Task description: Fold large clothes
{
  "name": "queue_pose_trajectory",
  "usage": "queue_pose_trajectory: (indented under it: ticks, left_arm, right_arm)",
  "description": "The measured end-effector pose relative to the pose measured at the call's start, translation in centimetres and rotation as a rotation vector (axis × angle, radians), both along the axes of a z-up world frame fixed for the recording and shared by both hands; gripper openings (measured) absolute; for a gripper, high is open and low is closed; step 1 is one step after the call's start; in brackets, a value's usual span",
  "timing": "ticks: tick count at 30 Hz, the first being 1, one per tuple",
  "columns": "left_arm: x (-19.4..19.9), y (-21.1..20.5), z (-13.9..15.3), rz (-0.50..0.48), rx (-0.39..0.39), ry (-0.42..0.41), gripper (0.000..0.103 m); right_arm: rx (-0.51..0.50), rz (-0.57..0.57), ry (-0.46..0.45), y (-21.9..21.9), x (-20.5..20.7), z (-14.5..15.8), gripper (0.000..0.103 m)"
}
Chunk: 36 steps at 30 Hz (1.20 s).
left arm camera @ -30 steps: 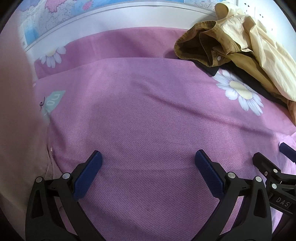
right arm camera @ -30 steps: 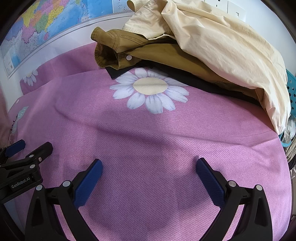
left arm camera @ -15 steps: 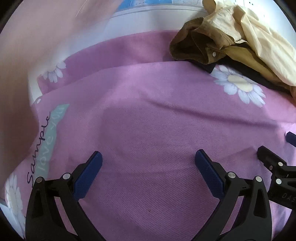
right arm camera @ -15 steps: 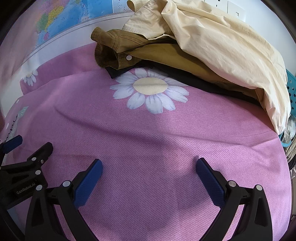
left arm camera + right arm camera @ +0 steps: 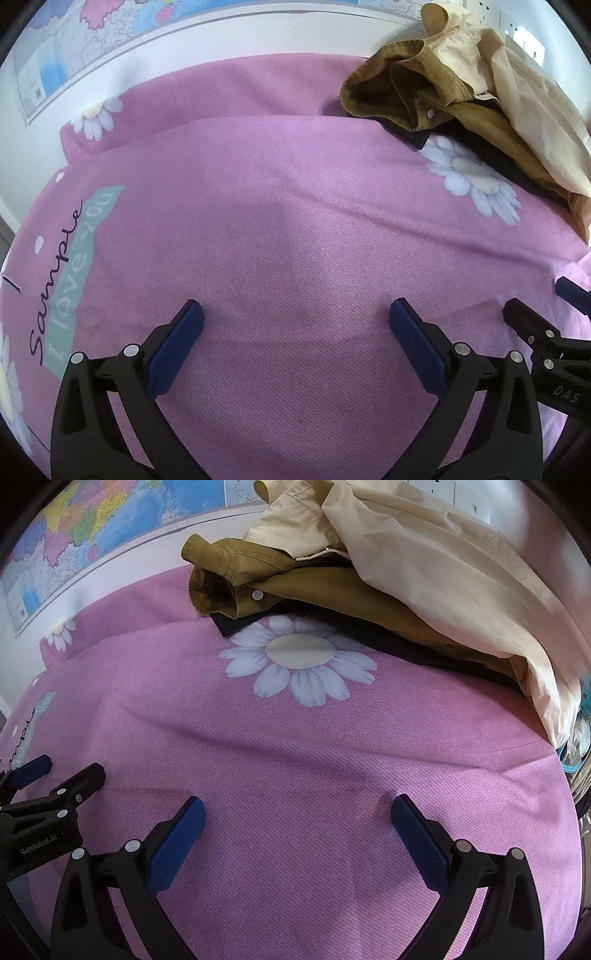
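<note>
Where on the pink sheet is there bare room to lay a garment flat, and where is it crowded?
Bare: the pink sheet from both open grippers, left and right, up to the daisy print, and left to the lettering. Crowded: the far right corner, where the cream, mustard and dark garments pile up.

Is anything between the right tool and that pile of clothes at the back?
Nothing visible. Only bare pink bedspread lies between the open right tool and the pile, where the cream garment tops the mustard jacket. The left tool sits off to its left.
</note>
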<state>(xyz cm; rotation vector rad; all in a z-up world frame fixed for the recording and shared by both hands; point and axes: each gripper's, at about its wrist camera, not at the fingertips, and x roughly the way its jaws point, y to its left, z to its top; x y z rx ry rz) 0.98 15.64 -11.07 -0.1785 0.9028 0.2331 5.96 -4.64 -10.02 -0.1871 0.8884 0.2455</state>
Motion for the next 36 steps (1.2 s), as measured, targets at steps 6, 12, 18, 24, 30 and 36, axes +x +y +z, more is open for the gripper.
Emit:
queue_pose_trajectory:
  ticks: [6,12,18,24,30,36]
  left_arm:
    - [0.04,-0.05,0.08,0.000,0.001,0.000,0.099]
    - [0.07,-0.09,0.09,0.000,0.001,0.000,0.099]
    - [0.09,-0.09,0.10,0.000,0.001,0.001,0.099]
    - [0.10,0.00,0.11,0.000,0.001,0.001,0.099]
    - [0.14,-0.06,0.15,0.000,0.001,0.001,0.099]
    - [0.12,-0.02,0.15,0.000,0.001,0.001,0.099]
  right_arm:
    - [0.000,0.000,0.000,-0.02,-0.02,-0.02,0.098]
    - [0.000,0.000,0.000,-0.02,-0.02,-0.03,0.098]
    - [0.000,0.000,0.000,-0.03,-0.01,-0.04,0.098]
    - [0.000,0.000,0.000,-0.02,-0.03,-0.05,0.098]
    - [0.000,0.000,-0.001,-0.02,-0.02,-0.05,0.098]
    - [0.000,0.000,-0.001,0.03,-0.05,-0.08,0.098]
